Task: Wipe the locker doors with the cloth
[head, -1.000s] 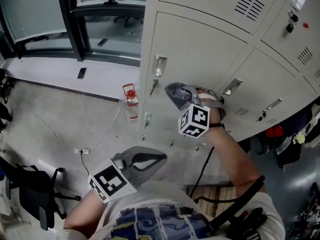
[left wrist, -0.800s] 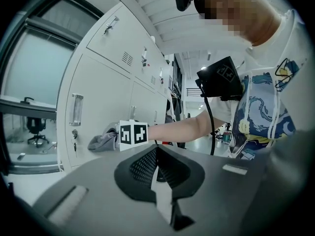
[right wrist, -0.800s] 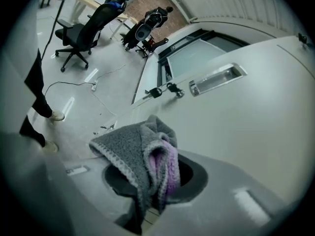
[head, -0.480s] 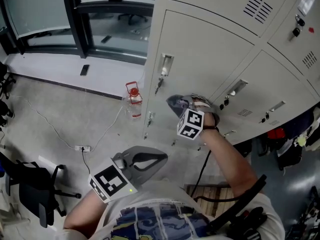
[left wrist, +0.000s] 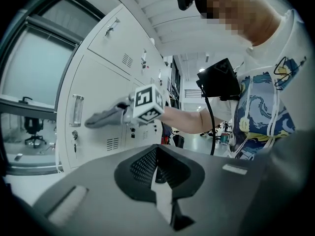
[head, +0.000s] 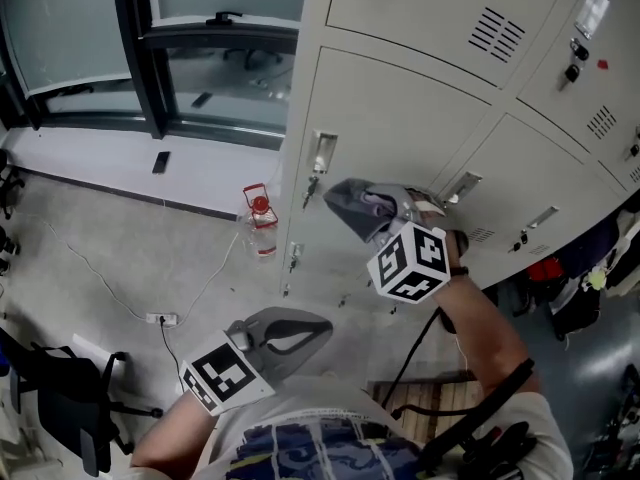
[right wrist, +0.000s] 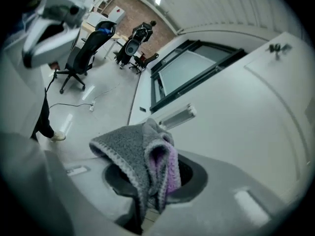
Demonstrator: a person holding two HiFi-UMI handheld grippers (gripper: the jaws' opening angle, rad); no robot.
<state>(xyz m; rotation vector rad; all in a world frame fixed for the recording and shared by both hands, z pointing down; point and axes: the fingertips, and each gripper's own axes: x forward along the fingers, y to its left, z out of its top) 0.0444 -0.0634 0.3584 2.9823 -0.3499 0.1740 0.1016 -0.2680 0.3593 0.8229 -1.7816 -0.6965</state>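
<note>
Two grippers show: right gripper (head: pixel 348 204) grasping the grey cloth (right wrist: pixel 142 154) near a locker door (head: pixel 400 118), left gripper (head: pixel 316 326) clenched empty.

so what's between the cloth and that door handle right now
Nothing but bare locker door: in the head view a plain stretch separates the cloth from the handle. The key hangs below the handle, off that line.
</note>
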